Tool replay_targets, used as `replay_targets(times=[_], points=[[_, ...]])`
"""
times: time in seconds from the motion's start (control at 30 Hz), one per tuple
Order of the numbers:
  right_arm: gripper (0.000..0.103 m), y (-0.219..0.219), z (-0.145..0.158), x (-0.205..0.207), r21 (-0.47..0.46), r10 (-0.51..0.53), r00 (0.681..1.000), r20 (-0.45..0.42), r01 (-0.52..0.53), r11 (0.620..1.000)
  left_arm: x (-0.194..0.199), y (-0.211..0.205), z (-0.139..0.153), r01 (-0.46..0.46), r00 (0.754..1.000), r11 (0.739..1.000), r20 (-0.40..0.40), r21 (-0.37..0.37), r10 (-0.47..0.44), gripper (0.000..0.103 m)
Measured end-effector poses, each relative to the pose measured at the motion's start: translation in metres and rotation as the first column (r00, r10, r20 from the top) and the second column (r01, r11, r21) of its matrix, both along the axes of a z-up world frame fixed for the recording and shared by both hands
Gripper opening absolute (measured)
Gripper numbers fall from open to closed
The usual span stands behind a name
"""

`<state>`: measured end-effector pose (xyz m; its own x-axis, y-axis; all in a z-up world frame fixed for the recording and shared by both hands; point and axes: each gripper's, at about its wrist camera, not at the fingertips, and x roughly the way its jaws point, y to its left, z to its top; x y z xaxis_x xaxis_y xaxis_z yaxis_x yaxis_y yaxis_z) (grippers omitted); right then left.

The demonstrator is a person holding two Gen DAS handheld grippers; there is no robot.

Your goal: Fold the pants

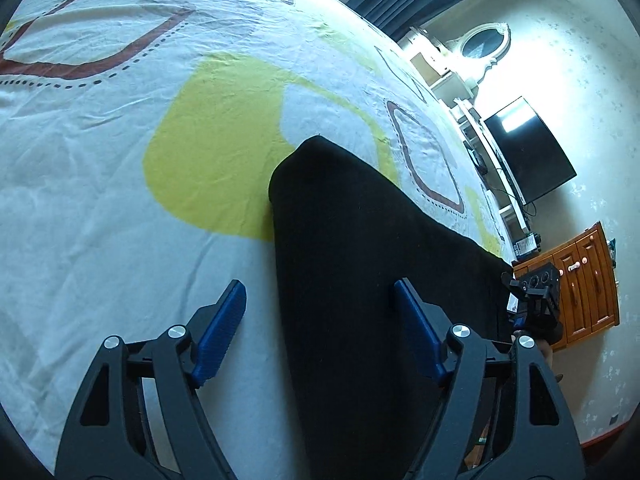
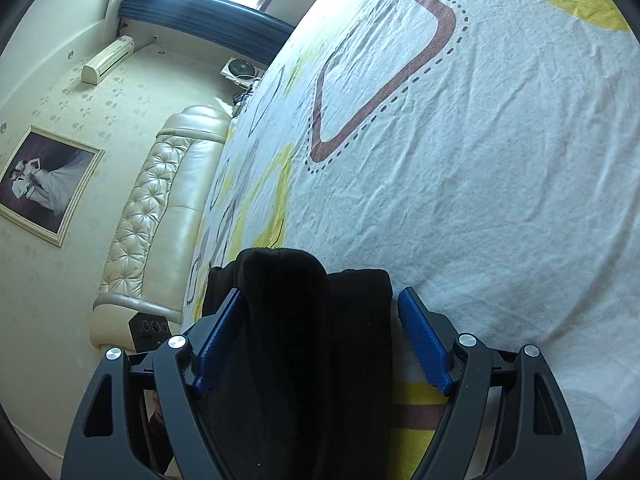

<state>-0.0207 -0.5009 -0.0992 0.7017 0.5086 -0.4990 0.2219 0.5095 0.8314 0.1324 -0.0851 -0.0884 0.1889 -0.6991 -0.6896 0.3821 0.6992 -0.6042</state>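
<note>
The black pants (image 1: pixel 360 248) lie on a bed sheet (image 1: pixel 100 200) printed with yellow and brown shapes. In the left wrist view my left gripper (image 1: pixel 320 300) is open, with the pants' left edge lying between its blue pads (image 1: pixel 224 328). The right gripper (image 1: pixel 534 304) shows at the far edge of the pants. In the right wrist view my right gripper (image 2: pixel 320 308) is open around a bunched end of the pants (image 2: pixel 300 340). The cloth fills the gap and touches the left pad (image 2: pixel 220 340). The sheet (image 2: pixel 480 200) stretches ahead.
A tufted cream headboard (image 2: pixel 160 220) runs along the bed's left edge in the right wrist view. A black screen (image 1: pixel 528 152), white shelves (image 1: pixel 460 84) and a wooden cabinet (image 1: pixel 584 280) stand past the bed's right edge.
</note>
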Motion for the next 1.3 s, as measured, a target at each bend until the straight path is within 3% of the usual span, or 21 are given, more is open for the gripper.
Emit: replay_targets(times=[0.1, 0.17, 0.2, 0.23, 0.37, 0.47, 0.73, 1.3], points=[[0.079, 0.005, 0.0, 0.002, 0.001, 0.015, 1.0, 0.022, -0.015, 1.0, 0.01, -0.011, -0.006, 0.0, 0.999, 1.0, -0.049, -0.026, -0.001, 0.079], [0.071, 0.011, 0.0, 0.003, -0.028, 0.047, 0.999, 0.007, -0.046, 0.999, 0.016, -0.015, -0.01, -0.009, 0.997, 1.0, -0.071, -0.025, 0.008, 0.078], [0.054, 0.014, -0.001, 0.004, -0.037, 0.058, 0.998, -0.01, -0.058, 0.998, 0.017, -0.017, -0.01, -0.008, 0.998, 1.0, -0.068, -0.009, 0.007, 0.067], [0.051, 0.014, -0.004, 0.003, -0.023, 0.05, 0.999, -0.017, -0.05, 0.998, 0.016, -0.02, -0.01, 0.008, 0.998, 1.0, -0.055, 0.019, -0.007, 0.059], [0.043, 0.016, -0.005, 0.0, -0.007, 0.027, 1.0, 0.007, -0.027, 1.0, 0.007, -0.033, 0.002, 0.032, 0.999, 0.99, 0.039, 0.139, -0.038, 0.041], [0.042, 0.019, -0.003, 0.001, -0.011, 0.015, 1.0, 0.011, -0.015, 1.0, 0.006, -0.033, 0.008, 0.008, 0.998, 0.988, 0.056, 0.157, -0.017, 0.035], [0.042, 0.034, -0.004, 0.022, -0.01, 0.016, 1.0, 0.009, -0.015, 1.0, 0.023, -0.018, 0.012, -0.017, 0.996, 0.983, 0.084, 0.181, 0.002, 0.034], [0.042, 0.084, -0.007, 0.111, 0.011, 0.052, 0.998, 0.025, -0.052, 0.999, 0.101, 0.032, 0.014, -0.119, 0.991, 0.97, 0.091, 0.214, 0.101, 0.034]])
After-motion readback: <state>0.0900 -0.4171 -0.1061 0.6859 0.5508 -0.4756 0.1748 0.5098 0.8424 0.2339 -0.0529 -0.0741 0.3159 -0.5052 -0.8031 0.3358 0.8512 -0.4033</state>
